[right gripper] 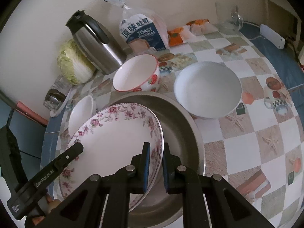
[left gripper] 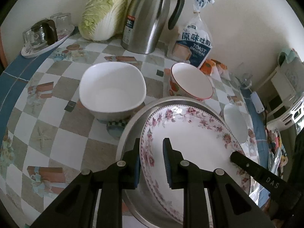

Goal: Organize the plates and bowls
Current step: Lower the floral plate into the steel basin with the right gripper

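Both grippers have the floral plate [left gripper: 190, 152] by opposite rims, holding it just over the steel pan [right gripper: 176, 117] on the checked tabletop [right gripper: 247, 142]. The left gripper [left gripper: 152, 161] has its fingers closed to a narrow gap on the left rim. The right gripper [right gripper: 156, 163] is pinched tight on the right rim.

The plate looks tilted, and I cannot tell whether its underside touches the pan. To my eye this is the step of setting the plate into the pan. Next, I'd judge, it must be levelled and settled before either grip lets go. The white square bowl [left gripper: 112, 89], the red-rimmed bowl [left gripper: 191, 83] and the small white bowl [right gripper: 207, 89] are not yet stacked.
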Action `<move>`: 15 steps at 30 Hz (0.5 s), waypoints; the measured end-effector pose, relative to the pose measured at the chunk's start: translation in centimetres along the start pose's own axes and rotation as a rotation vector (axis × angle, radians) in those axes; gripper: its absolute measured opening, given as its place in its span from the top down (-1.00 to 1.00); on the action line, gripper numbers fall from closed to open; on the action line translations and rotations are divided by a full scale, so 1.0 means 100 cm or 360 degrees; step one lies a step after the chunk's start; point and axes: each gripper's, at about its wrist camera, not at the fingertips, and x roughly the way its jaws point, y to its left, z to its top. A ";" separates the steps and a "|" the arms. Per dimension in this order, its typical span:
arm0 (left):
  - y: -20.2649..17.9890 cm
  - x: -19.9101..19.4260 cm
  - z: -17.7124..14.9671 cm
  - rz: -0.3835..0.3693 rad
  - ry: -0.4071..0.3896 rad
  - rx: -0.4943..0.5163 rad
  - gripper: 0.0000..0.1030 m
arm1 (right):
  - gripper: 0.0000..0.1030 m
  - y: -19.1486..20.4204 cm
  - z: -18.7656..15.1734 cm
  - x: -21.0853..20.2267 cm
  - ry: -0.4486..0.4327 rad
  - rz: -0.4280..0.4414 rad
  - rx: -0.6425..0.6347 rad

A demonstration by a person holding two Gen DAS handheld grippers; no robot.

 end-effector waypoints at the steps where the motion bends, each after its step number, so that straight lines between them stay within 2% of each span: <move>1: -0.001 0.001 -0.001 0.0009 0.0005 0.0009 0.58 | 0.75 -0.001 0.000 0.001 0.0005 -0.0001 0.0004; 15: 0.002 0.014 -0.003 0.0072 0.0038 0.0016 0.58 | 0.75 -0.002 -0.003 0.015 0.0061 -0.0033 -0.0040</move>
